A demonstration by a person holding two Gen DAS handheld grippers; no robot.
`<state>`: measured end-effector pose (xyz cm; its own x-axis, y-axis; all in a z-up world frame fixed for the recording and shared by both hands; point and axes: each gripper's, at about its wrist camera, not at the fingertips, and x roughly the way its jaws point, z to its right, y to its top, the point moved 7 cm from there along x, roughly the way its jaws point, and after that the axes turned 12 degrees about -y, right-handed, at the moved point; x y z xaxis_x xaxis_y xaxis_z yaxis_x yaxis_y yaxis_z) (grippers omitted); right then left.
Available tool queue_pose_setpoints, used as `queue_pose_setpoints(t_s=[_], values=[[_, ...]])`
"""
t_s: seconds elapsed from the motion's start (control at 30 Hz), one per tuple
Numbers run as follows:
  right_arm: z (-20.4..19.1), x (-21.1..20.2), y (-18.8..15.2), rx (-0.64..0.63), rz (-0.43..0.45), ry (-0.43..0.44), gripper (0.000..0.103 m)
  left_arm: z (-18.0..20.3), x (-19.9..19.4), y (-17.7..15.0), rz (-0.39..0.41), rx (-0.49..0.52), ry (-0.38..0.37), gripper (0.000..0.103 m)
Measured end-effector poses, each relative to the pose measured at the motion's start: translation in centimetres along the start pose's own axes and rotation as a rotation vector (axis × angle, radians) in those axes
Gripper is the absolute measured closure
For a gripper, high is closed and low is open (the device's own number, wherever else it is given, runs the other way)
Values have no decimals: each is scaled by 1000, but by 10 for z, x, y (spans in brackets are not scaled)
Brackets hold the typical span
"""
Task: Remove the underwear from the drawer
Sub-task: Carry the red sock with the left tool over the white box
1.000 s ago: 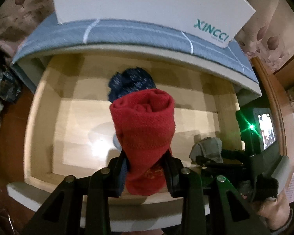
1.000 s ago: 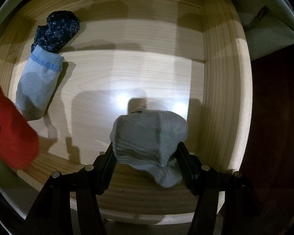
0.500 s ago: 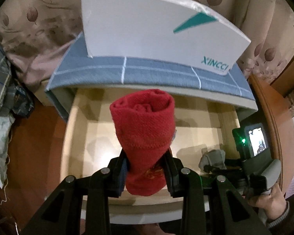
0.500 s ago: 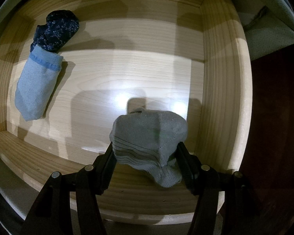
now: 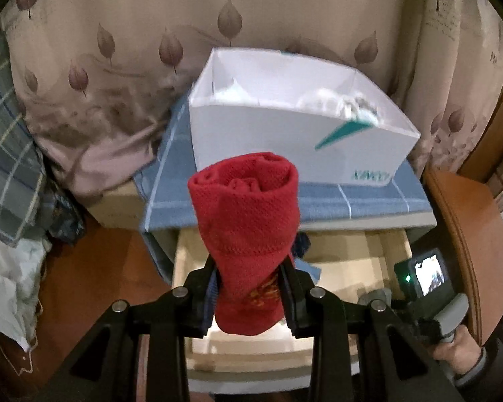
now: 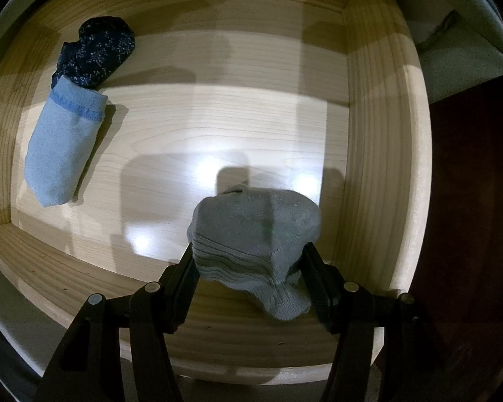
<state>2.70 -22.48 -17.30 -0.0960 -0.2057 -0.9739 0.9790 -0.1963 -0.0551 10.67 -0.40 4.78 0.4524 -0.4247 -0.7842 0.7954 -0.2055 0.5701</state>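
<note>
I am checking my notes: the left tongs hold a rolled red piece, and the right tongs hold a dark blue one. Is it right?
Not quite. In the right wrist view the right tongs hold a grey piece; the dark blue one lies in the drawer.

Left claw (image 5: 248, 288) clamped; right claw (image 6: 251, 268) likewise
</note>
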Motion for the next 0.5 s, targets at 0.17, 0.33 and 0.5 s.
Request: queue_pose_setpoints(t_s=[0.17, 0.33, 0.5], values=[[0, 0, 0, 0, 0, -1, 46, 2, -21, 32, 58, 47, 21, 71], [-1, 0, 0, 1, -1, -1, 46, 7, -40, 74, 132, 88, 42, 71], [-2, 0, -1, 2, 0, 0, 46, 8, -51, 121, 196, 105, 44, 71]])
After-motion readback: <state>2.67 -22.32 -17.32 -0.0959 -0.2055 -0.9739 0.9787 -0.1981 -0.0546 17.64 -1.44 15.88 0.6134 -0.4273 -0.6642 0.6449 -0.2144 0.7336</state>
